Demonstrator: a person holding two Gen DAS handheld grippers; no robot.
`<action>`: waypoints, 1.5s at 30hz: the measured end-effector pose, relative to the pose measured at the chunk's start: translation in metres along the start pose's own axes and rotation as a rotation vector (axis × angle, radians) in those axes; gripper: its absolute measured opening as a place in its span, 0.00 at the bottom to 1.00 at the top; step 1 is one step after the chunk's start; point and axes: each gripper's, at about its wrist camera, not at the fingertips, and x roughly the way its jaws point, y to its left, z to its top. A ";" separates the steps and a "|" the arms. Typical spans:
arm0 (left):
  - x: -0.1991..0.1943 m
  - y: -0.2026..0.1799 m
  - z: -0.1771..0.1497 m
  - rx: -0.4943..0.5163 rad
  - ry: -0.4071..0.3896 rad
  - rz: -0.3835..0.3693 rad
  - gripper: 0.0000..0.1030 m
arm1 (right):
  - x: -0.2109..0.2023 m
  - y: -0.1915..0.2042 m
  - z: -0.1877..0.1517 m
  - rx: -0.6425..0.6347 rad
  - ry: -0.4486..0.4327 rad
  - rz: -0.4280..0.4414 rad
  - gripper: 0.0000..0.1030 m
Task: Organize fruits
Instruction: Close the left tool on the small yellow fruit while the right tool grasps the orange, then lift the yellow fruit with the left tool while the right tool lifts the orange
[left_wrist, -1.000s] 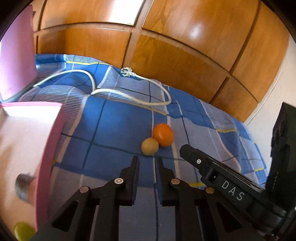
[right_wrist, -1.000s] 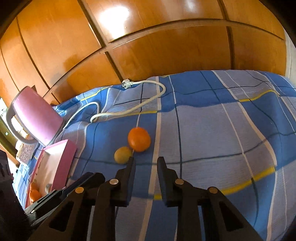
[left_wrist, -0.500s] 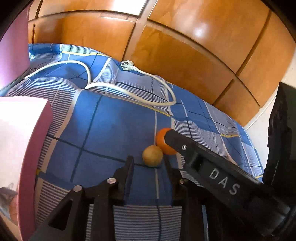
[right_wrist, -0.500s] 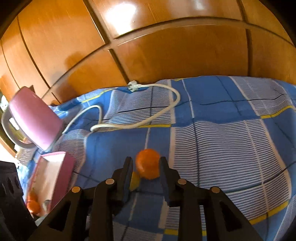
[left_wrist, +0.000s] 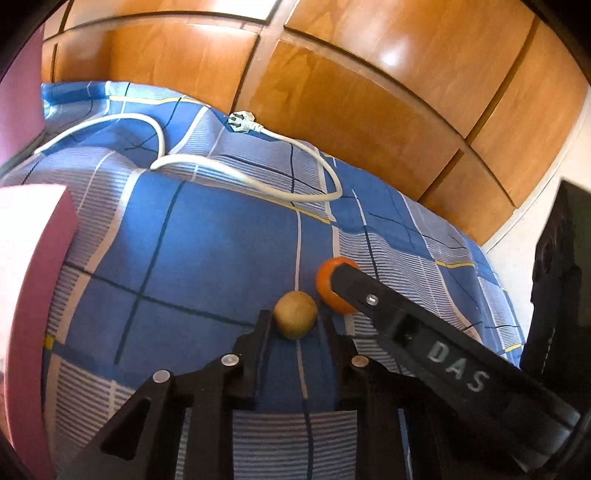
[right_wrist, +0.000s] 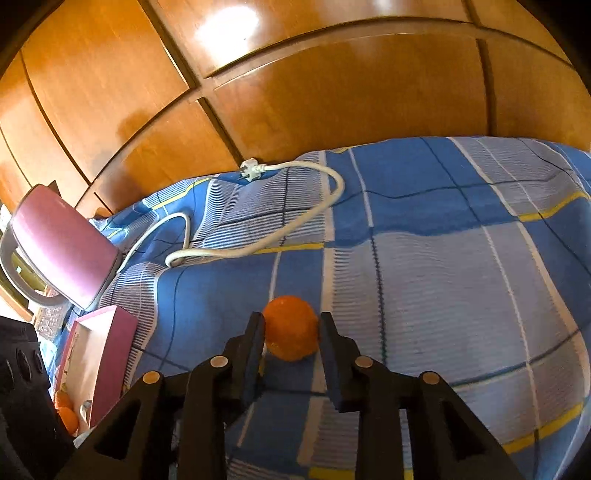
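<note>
A tan round fruit lies on the blue checked bedsheet, between the tips of my open left gripper. An orange lies just right of it. In the right wrist view the orange sits between the two fingers of my right gripper, which touch its sides while it rests on the sheet. The right gripper's finger crosses the left wrist view and covers part of the orange. A pink box with oranges inside stands at the left.
A white power cord with plug loops across the far side of the bed. Wooden wardrobe panels stand behind. A pink chair is at the left beside the bed. The pink box wall fills the left edge.
Both grippers have moved forward and down to the fruits. The left gripper's fingers have opened around the tan fruit. The right gripper's fingers now enclose the orange.
</note>
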 end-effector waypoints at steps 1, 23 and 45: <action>-0.002 0.001 -0.001 -0.005 -0.001 -0.002 0.23 | -0.004 -0.002 -0.002 0.006 -0.002 -0.012 0.28; -0.010 0.002 -0.008 0.001 -0.003 0.071 0.24 | -0.031 -0.017 -0.024 0.054 -0.039 -0.097 0.28; -0.086 0.000 -0.090 0.128 -0.033 0.146 0.24 | -0.074 0.001 -0.084 0.092 0.085 -0.062 0.25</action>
